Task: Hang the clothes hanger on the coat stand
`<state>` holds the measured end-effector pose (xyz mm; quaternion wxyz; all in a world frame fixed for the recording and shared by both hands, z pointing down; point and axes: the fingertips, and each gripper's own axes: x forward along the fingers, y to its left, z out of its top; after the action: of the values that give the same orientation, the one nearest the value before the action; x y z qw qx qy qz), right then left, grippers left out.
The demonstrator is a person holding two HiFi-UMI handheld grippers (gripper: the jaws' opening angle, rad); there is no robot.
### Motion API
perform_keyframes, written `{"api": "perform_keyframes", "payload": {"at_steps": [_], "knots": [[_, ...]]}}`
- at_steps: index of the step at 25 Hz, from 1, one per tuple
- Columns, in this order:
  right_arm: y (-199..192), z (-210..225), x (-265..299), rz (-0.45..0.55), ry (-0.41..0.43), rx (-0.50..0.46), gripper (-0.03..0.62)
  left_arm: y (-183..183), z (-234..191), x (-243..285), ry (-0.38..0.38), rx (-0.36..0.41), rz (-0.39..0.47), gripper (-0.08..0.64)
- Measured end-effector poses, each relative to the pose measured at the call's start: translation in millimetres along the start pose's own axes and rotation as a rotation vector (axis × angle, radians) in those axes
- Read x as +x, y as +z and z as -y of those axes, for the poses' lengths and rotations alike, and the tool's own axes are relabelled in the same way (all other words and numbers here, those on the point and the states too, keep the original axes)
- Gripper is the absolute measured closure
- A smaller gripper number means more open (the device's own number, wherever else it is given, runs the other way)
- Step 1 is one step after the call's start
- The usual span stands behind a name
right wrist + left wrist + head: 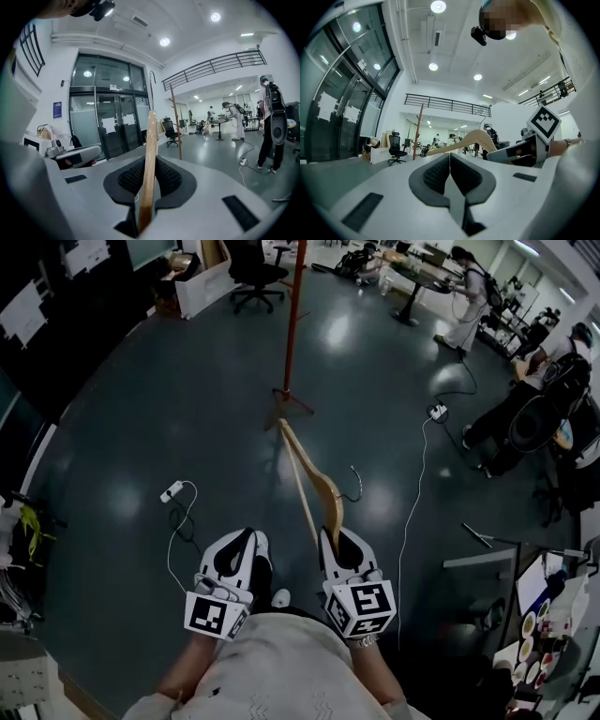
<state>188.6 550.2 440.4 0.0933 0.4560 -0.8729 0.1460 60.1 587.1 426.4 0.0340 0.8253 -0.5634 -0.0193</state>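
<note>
Above a dark, glossy floor [141, 409], two hand-held grippers are seen side by side at the bottom of the head view. A wooden clothes hanger [314, 486] is clamped at one arm's end by the R gripper [330, 538]. In the R gripper view the wood is seen edge-on, pinched betw. both ribbed pads [168, 177]. The hanger is held out in front, w/ its metal hook [354, 486] turned to the right and its far tip pointed toward the foot of the coat stand [292, 324]. The red stand is placed ahead, well apart from both grippers. The L gripper [246, 540] is held just beside the R one, its jaws pressed together and empty. An office chair [255, 273] is seen beyond the stand. A white power strip [172, 490] w/ cable is laid on the floor at left. People [466, 301] are seen at far right.
</note>
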Motion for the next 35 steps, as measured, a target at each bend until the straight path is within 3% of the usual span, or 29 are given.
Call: {"api": "perform_keyframes", "payload": {"at_steps": [7,15,26,35], "knots": [[-9.8,24.3,40.3,-0.059,-0.012,0.009,0.525,-22.7,-25.2,45.8,0.000,-0.040,-0.033,0.548],[11.0,47.1,116.4,-0.079,-0.031,0.023,0.525,-23.5,-82.8,114.6,-0.017,-0.047,-0.035,0.548],[44.9,73.9,227.6,-0.087,-0.065,0.060,0.525,-9.8,-150.4,224.2,-0.110,-0.017,-0.053,0.548],[67.9,74.6,291.4,-0.080,-0.088,0.055,0.525,-0.8,-202.9,268.7,-0.164,-0.027,-0.025,0.548]]}}
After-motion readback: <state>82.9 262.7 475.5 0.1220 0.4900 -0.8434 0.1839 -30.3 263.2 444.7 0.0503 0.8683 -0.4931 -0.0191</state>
